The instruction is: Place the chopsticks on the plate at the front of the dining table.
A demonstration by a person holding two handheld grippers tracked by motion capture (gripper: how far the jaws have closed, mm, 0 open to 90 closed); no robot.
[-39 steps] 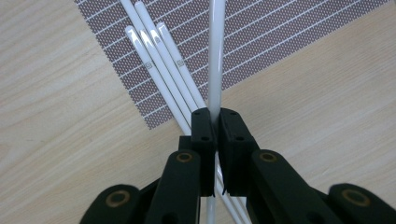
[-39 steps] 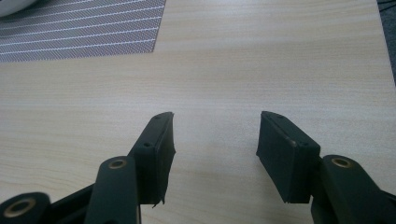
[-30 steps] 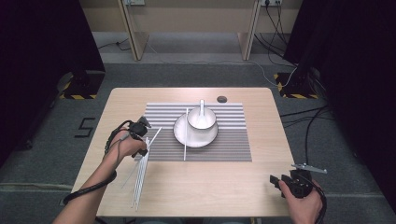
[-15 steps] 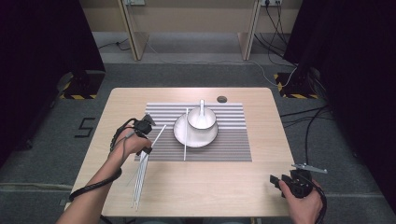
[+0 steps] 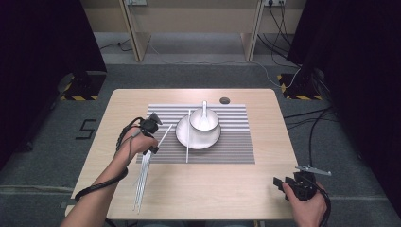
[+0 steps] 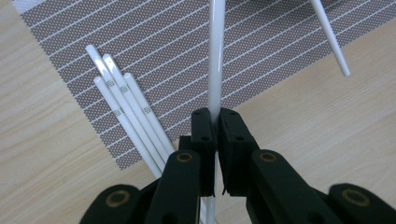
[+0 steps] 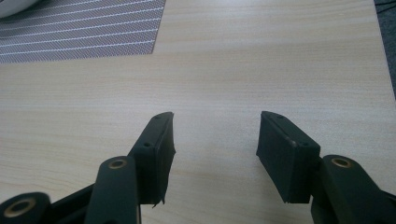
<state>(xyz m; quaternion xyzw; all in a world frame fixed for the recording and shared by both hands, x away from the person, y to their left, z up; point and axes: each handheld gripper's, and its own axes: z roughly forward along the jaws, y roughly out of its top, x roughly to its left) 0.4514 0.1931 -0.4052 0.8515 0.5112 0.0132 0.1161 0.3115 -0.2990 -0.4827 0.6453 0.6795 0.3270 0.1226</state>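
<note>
Clamping one white chopstick (image 6: 215,70), left tool (image 6: 215,140) hovers at the placemat (image 6: 154,46) edge (right tool (image 7: 215,149) gapes wide).

Six white chopsticks: one (image 6: 215,56) clamped between the left gripper's (image 6: 215,116) jaws, four (image 6: 126,112) lying in a bundle just left of those jaws, one (image 6: 329,37) farther off to their right. One plate (image 5: 182,137), one bowl (image 5: 210,124), one spoon (image 5: 204,112), one striped mat (image 5: 236,142).
</note>
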